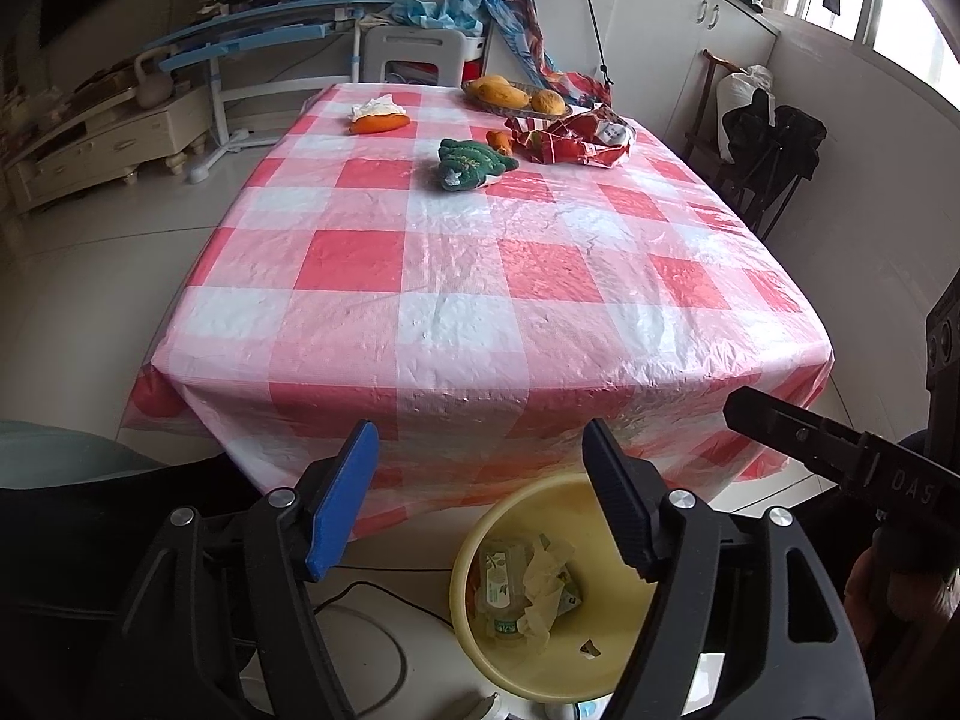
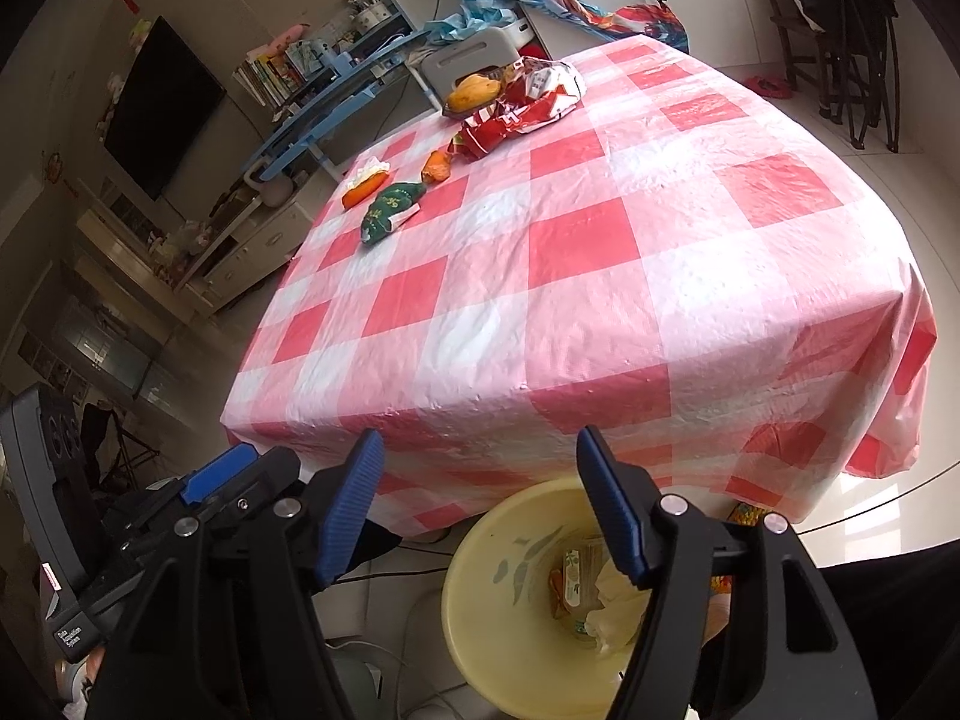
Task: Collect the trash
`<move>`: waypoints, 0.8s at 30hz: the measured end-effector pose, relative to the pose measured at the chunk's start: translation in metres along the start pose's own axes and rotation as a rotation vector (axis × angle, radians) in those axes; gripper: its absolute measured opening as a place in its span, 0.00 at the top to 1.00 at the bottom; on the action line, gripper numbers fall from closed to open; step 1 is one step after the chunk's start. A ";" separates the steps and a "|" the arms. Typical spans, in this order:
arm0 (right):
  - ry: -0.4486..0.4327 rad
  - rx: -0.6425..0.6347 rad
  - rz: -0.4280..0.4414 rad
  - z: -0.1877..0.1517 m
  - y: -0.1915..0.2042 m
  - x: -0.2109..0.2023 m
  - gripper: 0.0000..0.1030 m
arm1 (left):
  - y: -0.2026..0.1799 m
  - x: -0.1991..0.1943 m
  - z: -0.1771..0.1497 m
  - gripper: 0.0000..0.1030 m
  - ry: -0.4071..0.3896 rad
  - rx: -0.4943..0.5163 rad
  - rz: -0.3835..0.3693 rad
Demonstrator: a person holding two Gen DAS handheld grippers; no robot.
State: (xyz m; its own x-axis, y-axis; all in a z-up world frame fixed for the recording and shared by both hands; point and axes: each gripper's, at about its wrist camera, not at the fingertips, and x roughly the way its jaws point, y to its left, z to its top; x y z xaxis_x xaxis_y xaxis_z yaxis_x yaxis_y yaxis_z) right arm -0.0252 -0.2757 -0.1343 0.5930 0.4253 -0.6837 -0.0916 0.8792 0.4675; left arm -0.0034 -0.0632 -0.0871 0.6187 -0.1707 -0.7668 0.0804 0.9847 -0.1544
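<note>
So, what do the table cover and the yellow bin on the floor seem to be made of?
The table cover looks like thin plastic sheet: glossy, crinkled, with light glinting off the wrinkles. The yellow bin looks like smooth moulded plastic, with a rounded rim and a slightly shiny wall; I cannot be fully certain of either.

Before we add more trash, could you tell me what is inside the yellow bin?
The yellow bin holds crumpled paper and a green-printed wrapper. A gripper finger covers its right side, and anything beneath the pile is hidden.

Bin (image 1: 480,546) partly hidden behind gripper; wrapper (image 1: 570,141) print too small.
</note>
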 end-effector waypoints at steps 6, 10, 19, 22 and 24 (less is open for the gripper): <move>0.001 -0.004 -0.002 0.000 0.001 0.000 0.37 | 0.000 0.000 0.000 0.34 0.000 0.002 -0.001; 0.003 -0.011 -0.005 0.000 0.002 0.001 0.37 | 0.000 0.000 0.000 0.34 0.000 0.001 -0.001; 0.001 -0.020 -0.007 0.000 0.003 0.001 0.37 | 0.000 0.000 0.000 0.34 -0.001 0.001 -0.001; 0.002 -0.021 -0.008 0.001 0.003 0.001 0.37 | 0.000 0.000 0.000 0.34 -0.001 0.001 -0.001; 0.002 -0.022 -0.008 0.000 0.003 0.001 0.37 | 0.000 0.000 0.000 0.34 0.000 0.002 -0.001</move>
State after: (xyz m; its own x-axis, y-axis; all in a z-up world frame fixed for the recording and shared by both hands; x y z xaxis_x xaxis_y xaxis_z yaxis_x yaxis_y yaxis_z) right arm -0.0248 -0.2728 -0.1332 0.5926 0.4182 -0.6884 -0.1042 0.8873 0.4493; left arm -0.0038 -0.0630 -0.0870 0.6189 -0.1717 -0.7665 0.0824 0.9846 -0.1540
